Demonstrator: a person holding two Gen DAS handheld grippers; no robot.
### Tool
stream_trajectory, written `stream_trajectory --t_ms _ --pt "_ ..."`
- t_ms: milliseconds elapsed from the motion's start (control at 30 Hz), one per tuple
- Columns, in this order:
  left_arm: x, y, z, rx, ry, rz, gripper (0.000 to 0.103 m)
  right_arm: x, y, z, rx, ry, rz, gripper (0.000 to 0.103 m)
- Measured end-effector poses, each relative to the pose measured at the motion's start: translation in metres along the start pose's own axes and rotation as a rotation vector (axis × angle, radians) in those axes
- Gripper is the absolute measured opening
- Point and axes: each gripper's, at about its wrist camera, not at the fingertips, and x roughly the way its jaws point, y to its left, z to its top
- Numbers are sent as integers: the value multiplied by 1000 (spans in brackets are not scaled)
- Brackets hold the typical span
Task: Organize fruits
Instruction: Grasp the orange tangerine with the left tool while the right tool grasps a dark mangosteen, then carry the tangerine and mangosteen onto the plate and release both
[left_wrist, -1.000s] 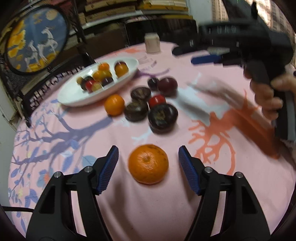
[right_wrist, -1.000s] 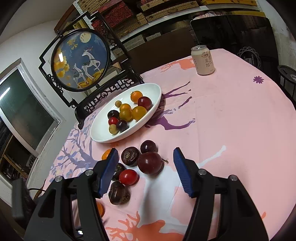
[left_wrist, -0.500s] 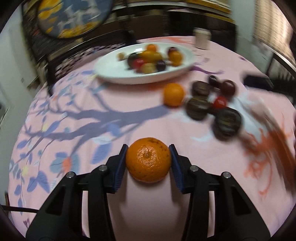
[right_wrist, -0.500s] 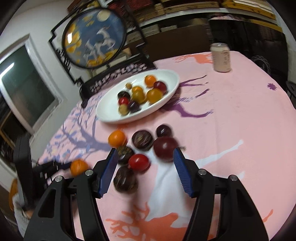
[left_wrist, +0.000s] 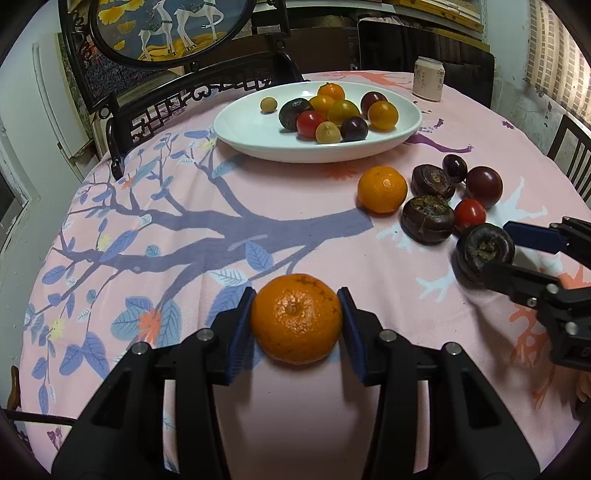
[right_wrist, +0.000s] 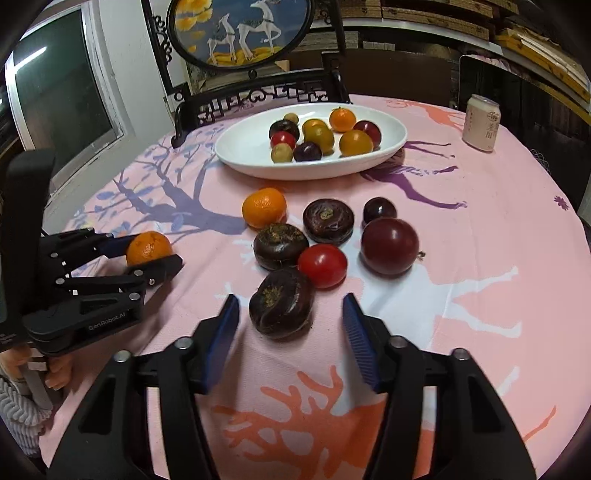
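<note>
- left gripper (left_wrist: 296, 319) closed on a mandarin (left_wrist: 296, 318), blue pads touching both its sides, over the pink tablecloth (left_wrist: 221, 258).
- right gripper (right_wrist: 291, 323) wide open, straddling a dark wrinkled fruit (right_wrist: 281, 302), pads apart from it.
- loose cluster just beyond: red tomato (right_wrist: 322, 265), second mandarin (right_wrist: 264, 207), dark plum (right_wrist: 389, 245).
- white dish (right_wrist: 240, 155) behind holds mixed fruit.
</note>
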Motion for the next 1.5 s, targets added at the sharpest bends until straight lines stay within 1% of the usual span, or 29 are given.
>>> stream_trajectory --t_ms 67,100,300,367,400,467,533,567,733,833,900,1000,1100,1167,1233,1267,1333,1400,1500 --pt "0 -1 0 6 -2 5 46 3 2 0 -5 3 -1 40" --pt "0 -1 0 9 -4 7 46 4 3 0 -4 1 16 39" --pt "1 0 1 5 -9 -4 46 2 2 1 1 -16 28 32" --pt "1 1 1 -2 -12 -9 45 -1 1 3 10 -26 38 24" --pt "0 2 2 -9 -15 -9 45 -4 -1 3 17 -33 41 23" --pt "-2 6 3 -29 -22 -10 45 -8 -5 5 35 -48 37 22" --pt "-1 9 5 -47 -17 -21 45 -4 -6 4 23 -21 45 23" --pt "0 10 5 -47 -14 -21 45 -4 -5 4 25 -24 45 23" --pt "2 3 3 -18 -10 -12 45 -2 -3 3 13 -31 36 23" --pt "3 2 2 -11 -9 -5 45 0 -4 3 26 -26 58 24" --pt "3 1 2 -4 -11 1 45 3 -4 3 33 -4 96 26" --pt "3 1 1 -1 -13 5 45 2 -2 2 36 -12 90 26" --pt "3 1 1 -4 -15 4 45 0 1 2 23 -19 80 24" --pt "0 4 4 -17 -18 -14 45 -2 3 1 14 -24 87 23" --pt "-5 9 13 -51 -34 -33 45 -11 2 5 12 -63 84 23" --pt "-8 11 18 -61 -44 -36 45 -20 -3 10 29 -98 88 24" --pt "-12 16 39 -70 -73 -24 45 -31 -13 21 66 -140 88 24" --pt "-10 19 62 -75 -95 4 45 -36 -26 40 108 -176 61 24" --pt "2 22 95 -96 -113 7 45 -27 -45 75 177 -190 52 24"
